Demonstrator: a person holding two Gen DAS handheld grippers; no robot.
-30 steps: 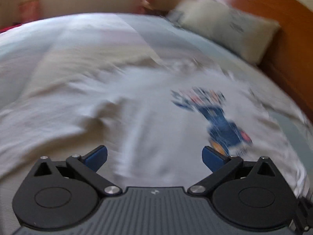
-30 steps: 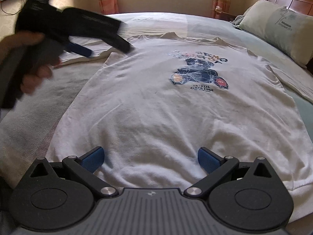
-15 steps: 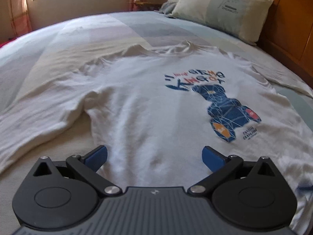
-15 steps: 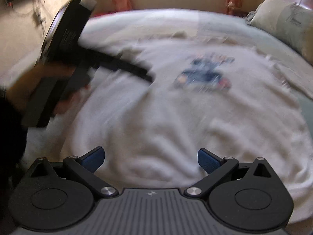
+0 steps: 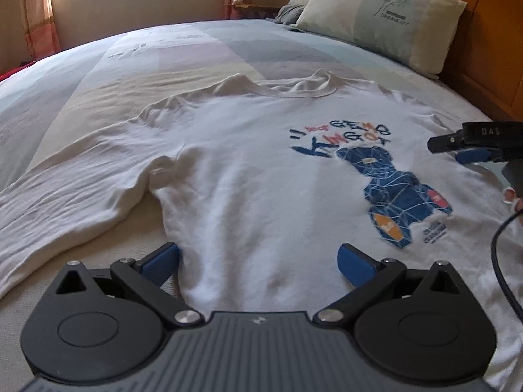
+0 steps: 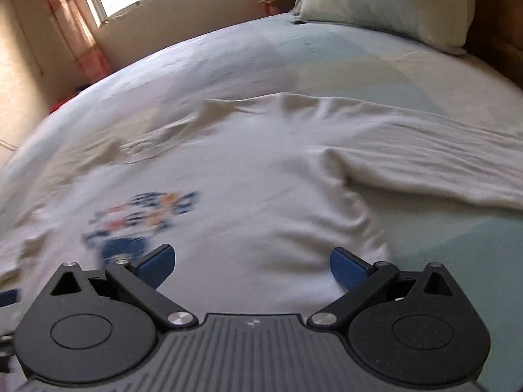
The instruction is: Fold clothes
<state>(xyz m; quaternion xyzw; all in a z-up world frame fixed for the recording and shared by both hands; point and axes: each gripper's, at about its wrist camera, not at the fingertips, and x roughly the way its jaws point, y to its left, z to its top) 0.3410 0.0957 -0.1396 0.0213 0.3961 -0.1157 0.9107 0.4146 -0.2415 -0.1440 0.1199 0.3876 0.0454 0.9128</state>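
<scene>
A white long-sleeved shirt point(image 5: 248, 176) lies spread face-up on the bed point(image 5: 183, 49), filling the middle of the frame, one sleeve point(image 5: 65, 202) trailing to the lower left. The left gripper point(image 5: 258, 261) hovers at the bottom centre, jaws wide and holding nothing. At the right edge the right gripper point(image 6: 251, 263) shows above the printed bear point(image 5: 402, 196), its jaws spread wide too. A pillow point(image 5: 385, 16) sits upper right.
</scene>
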